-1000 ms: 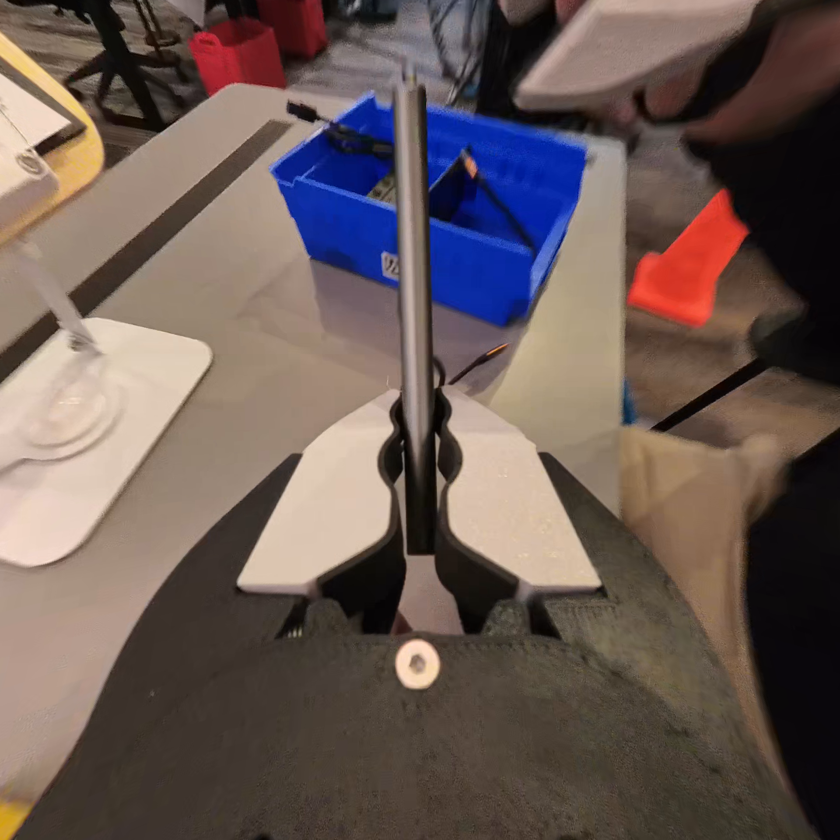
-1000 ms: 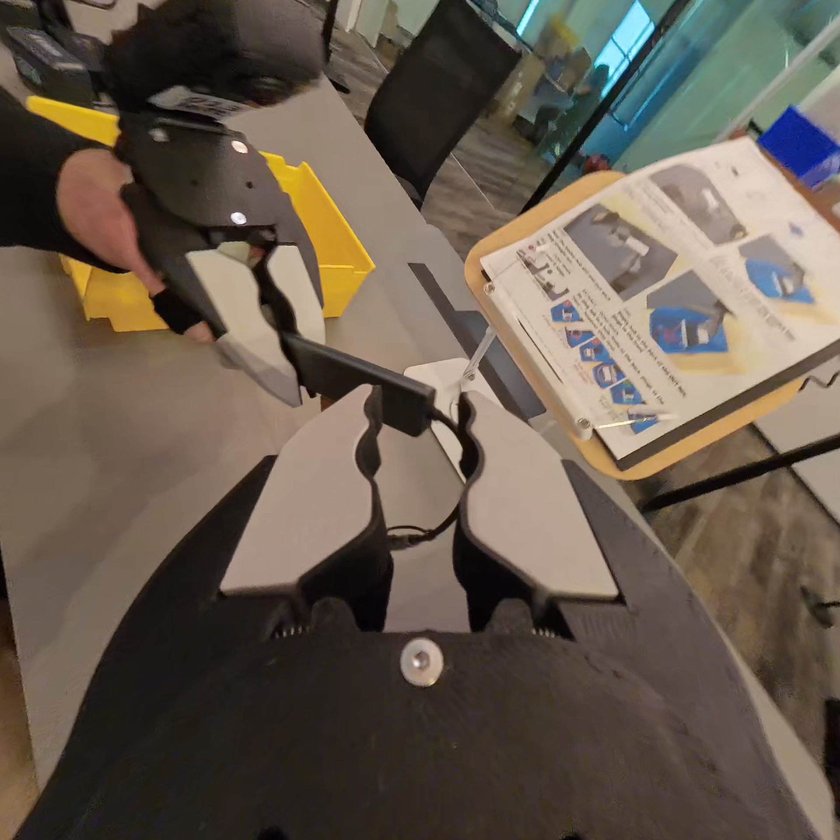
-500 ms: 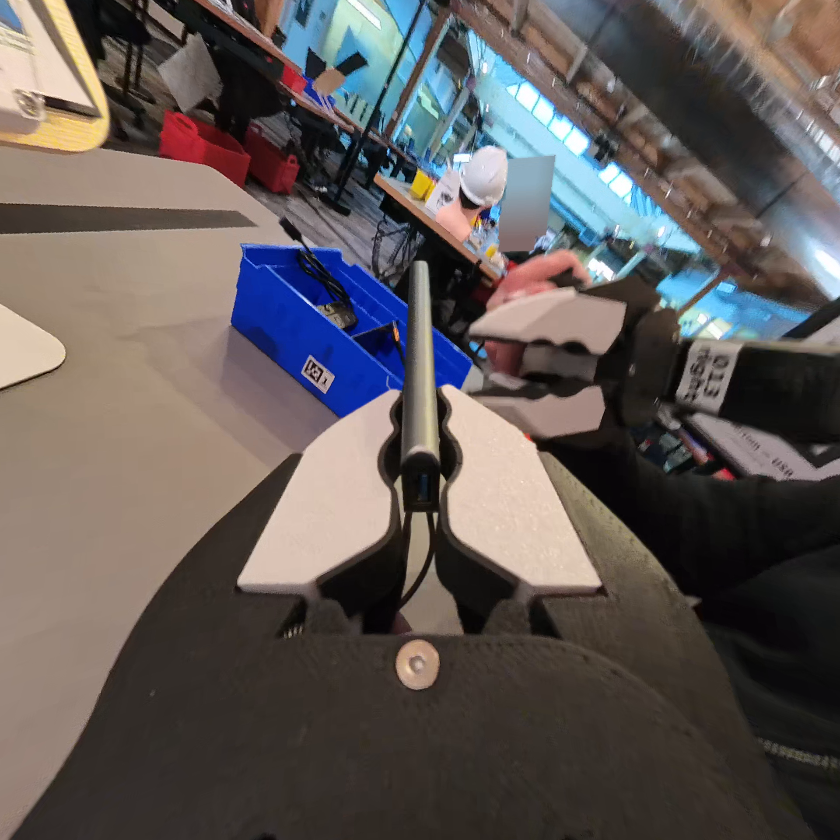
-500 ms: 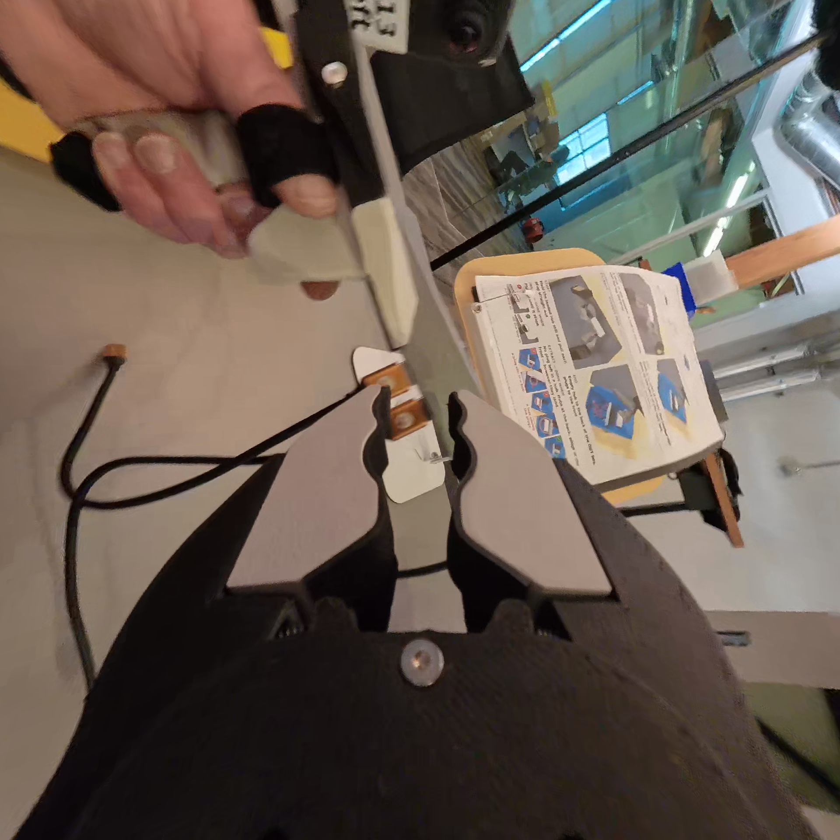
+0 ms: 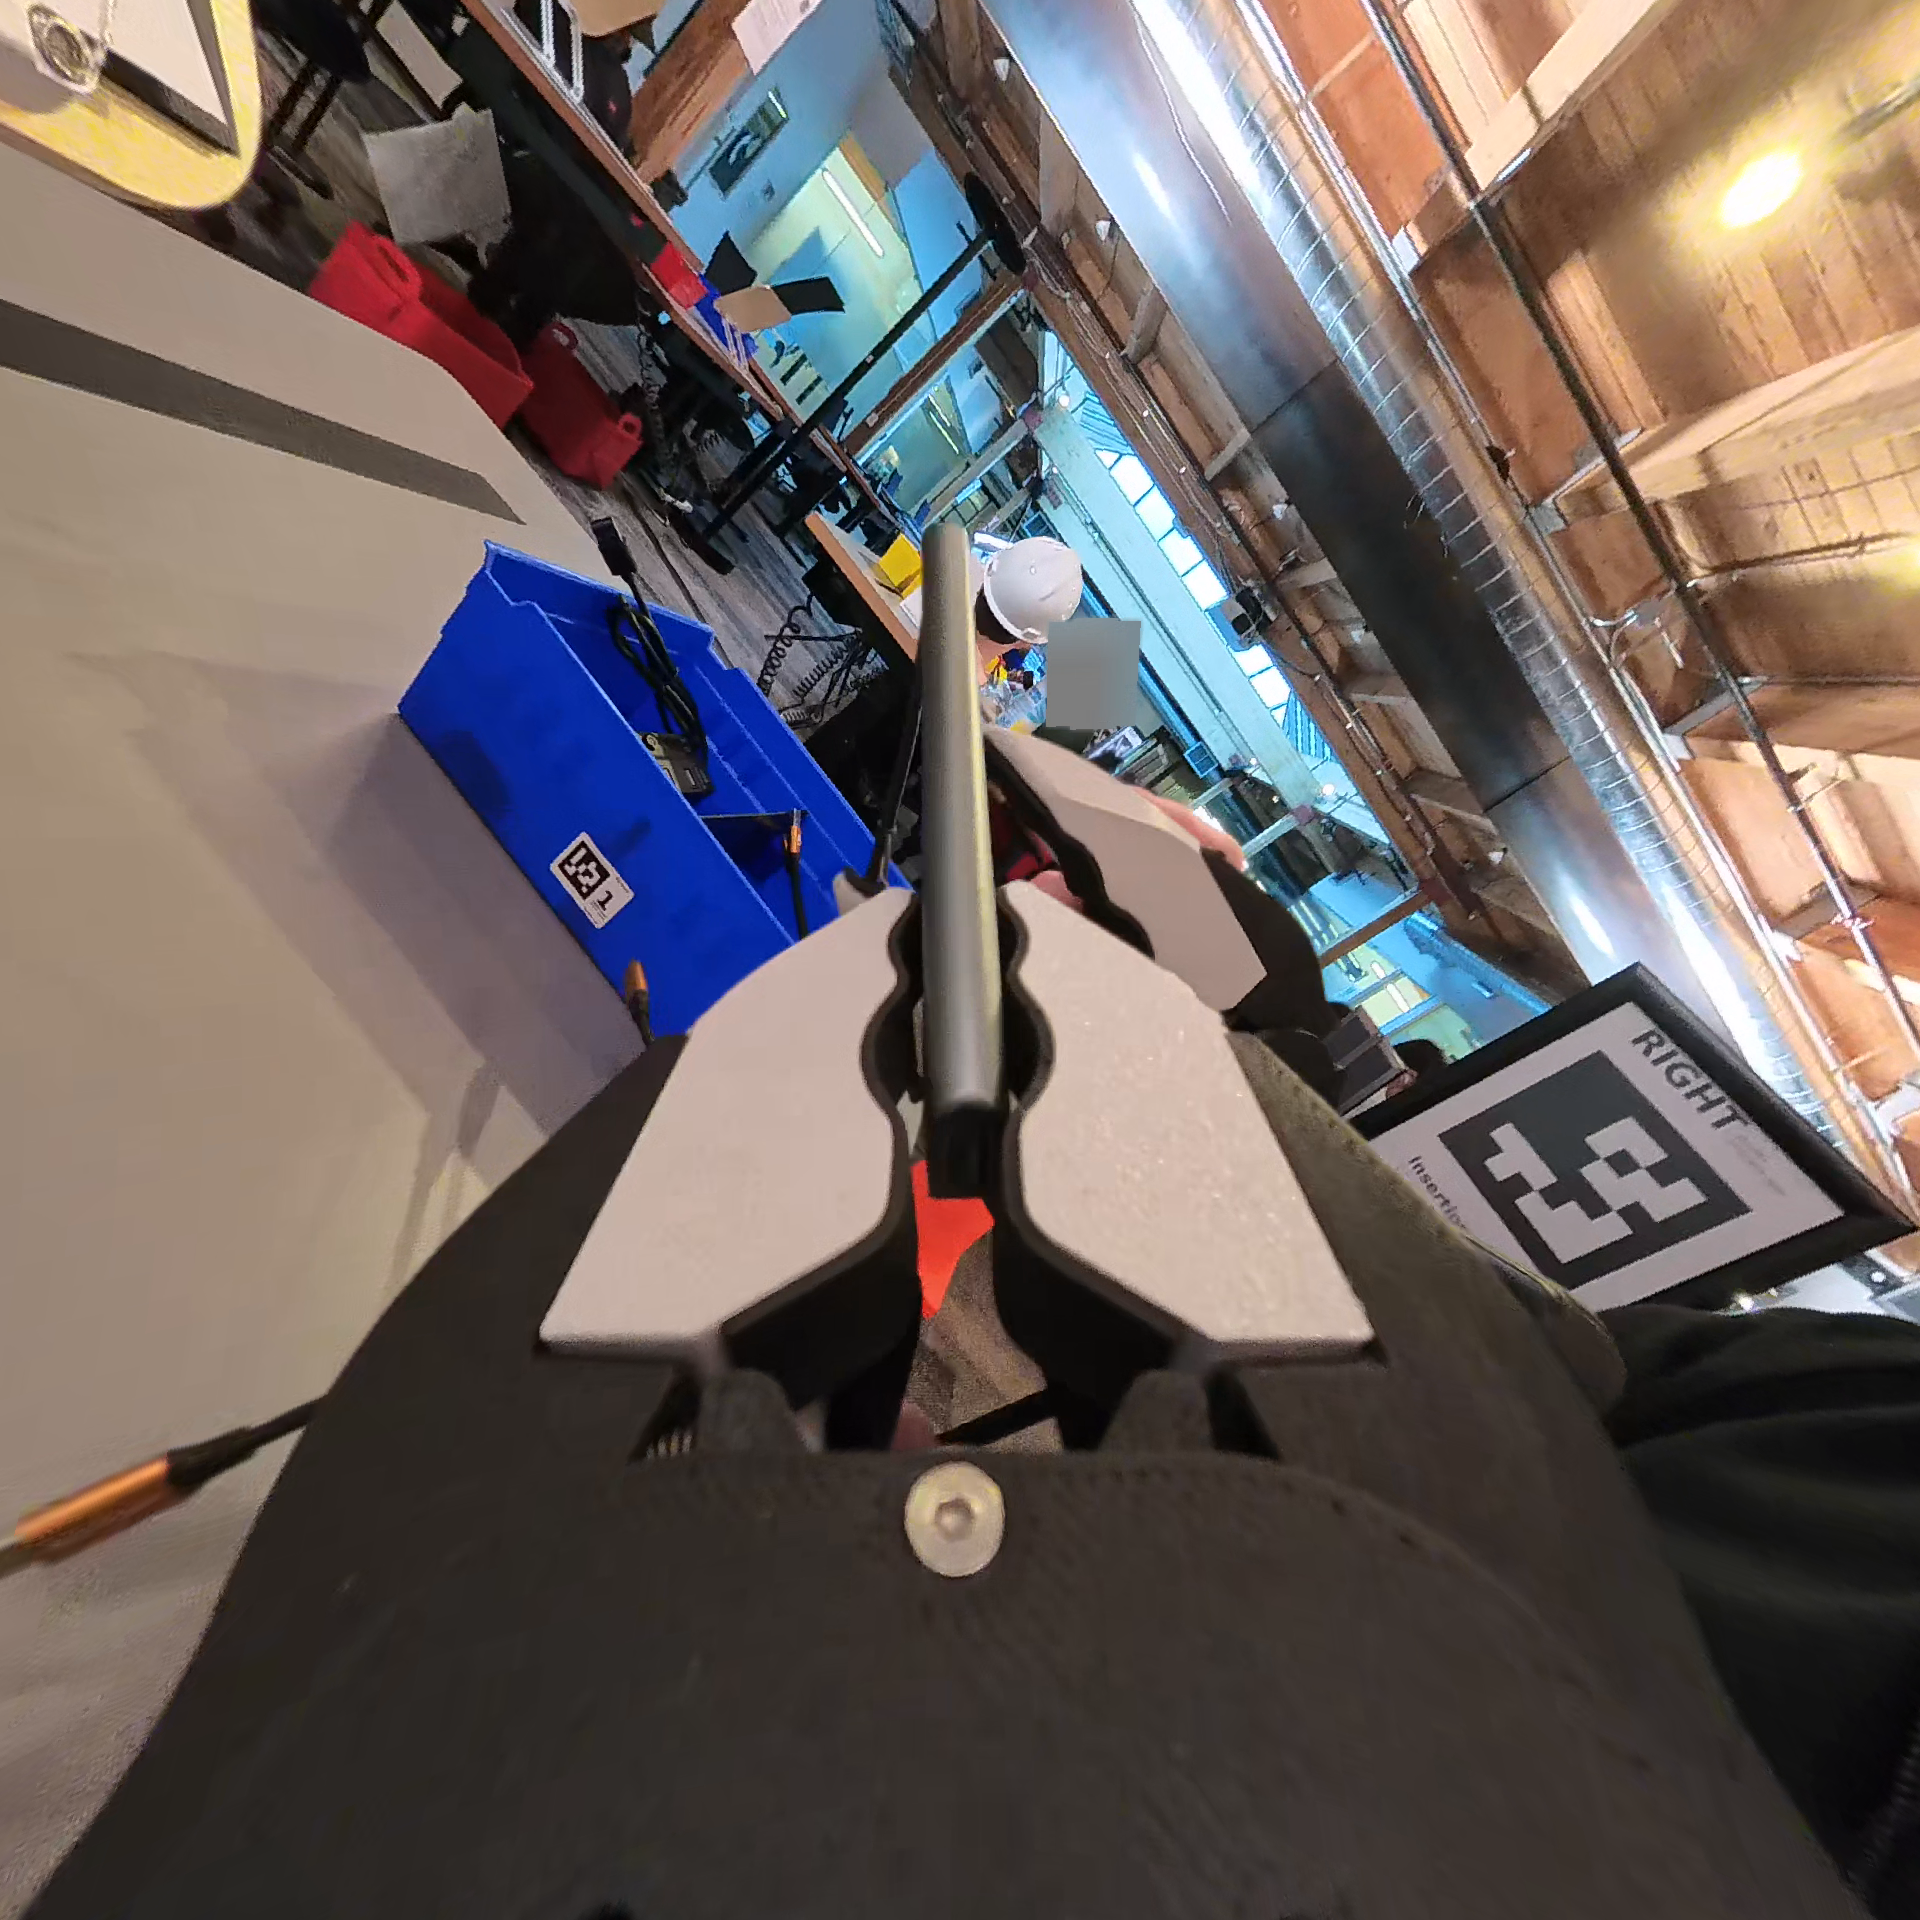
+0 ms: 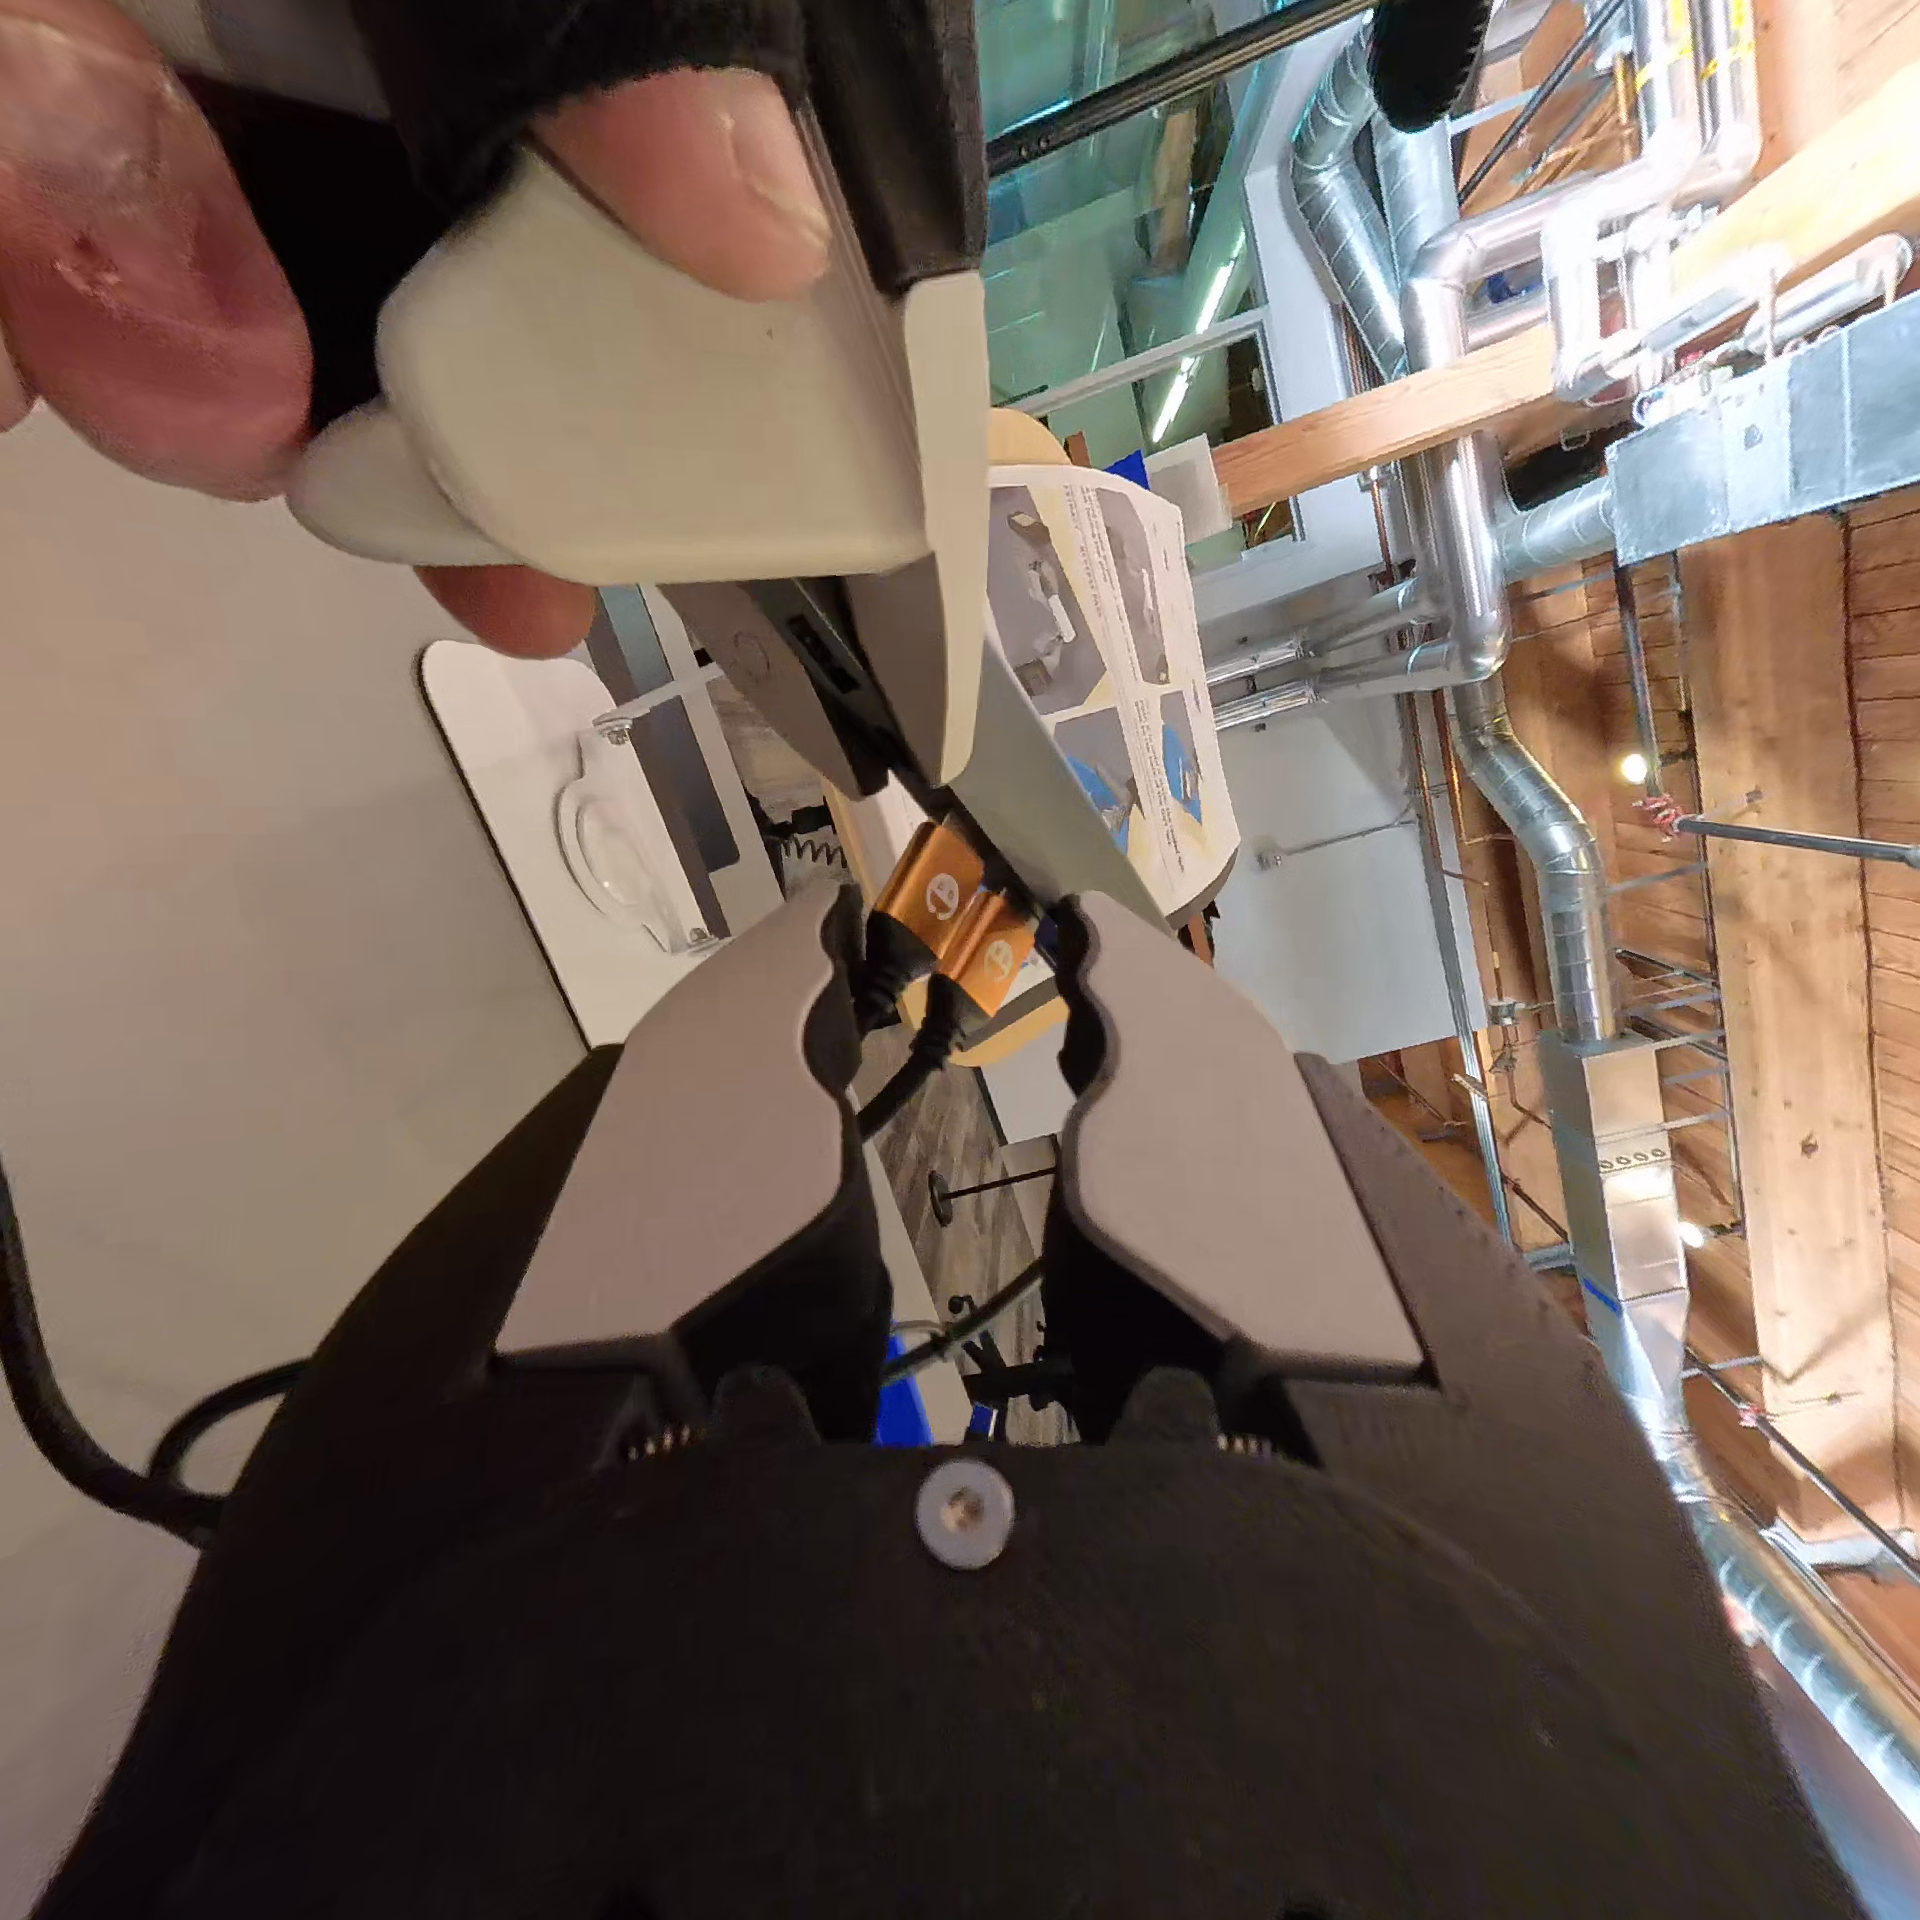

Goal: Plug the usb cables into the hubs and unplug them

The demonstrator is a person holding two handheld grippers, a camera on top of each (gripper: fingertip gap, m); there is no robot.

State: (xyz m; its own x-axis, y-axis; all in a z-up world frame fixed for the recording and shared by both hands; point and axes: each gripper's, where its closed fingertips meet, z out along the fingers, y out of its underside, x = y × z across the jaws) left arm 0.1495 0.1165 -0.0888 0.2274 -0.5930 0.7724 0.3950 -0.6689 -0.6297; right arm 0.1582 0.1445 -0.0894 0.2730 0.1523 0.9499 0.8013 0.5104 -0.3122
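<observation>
My left gripper [image 5: 956, 935] is shut on a slim dark grey USB hub [image 5: 954, 790] that points away from the camera. In the right wrist view the hub [image 6: 779, 675] shows its ports, with two orange USB plugs [image 6: 951, 920] seated in its side. My right gripper [image 6: 956, 925] is open, its tips on either side of those plugs, the left tip close to one. One of its fingers [image 5: 1122, 862] shows just behind the hub. A loose orange plug [image 5: 104, 1507] lies on the table at lower left.
A blue bin [image 5: 623, 810] with black cables stands on the grey table [image 5: 208, 935]. A marker board [image 5: 1590, 1153] stands at right. A white stand base [image 6: 499, 790] carries a round board with an instruction sheet [image 6: 1101, 644]. A black cable [image 6: 62, 1392] loops across the table.
Both grippers have tilted upward and closed in on each other. The right gripper has moved up to the orange plugs, which now sit between its open tips. The left still holds the hub.
</observation>
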